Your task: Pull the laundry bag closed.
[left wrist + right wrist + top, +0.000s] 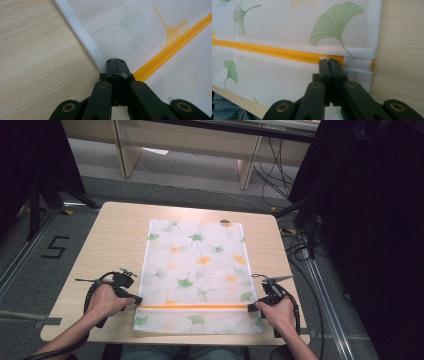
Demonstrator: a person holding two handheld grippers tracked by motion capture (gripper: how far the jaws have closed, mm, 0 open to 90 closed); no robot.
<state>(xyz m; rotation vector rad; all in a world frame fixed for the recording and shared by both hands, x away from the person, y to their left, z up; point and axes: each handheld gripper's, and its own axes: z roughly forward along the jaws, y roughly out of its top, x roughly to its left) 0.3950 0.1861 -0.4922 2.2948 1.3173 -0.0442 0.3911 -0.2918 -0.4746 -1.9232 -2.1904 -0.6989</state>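
Both grippers, left gripper (115, 60) and right gripper (329, 60), pinch the zip bag (197, 270) with jaws pressed together at opposite ends of its orange zipper (192, 306), seemingly to hold it taut on the surface (110, 240).

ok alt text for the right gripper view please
The right claw, jaws shut, sits at the orange zipper near the end of a white mesh bag printed with green ginkgo leaves, lying flat on a wooden table.
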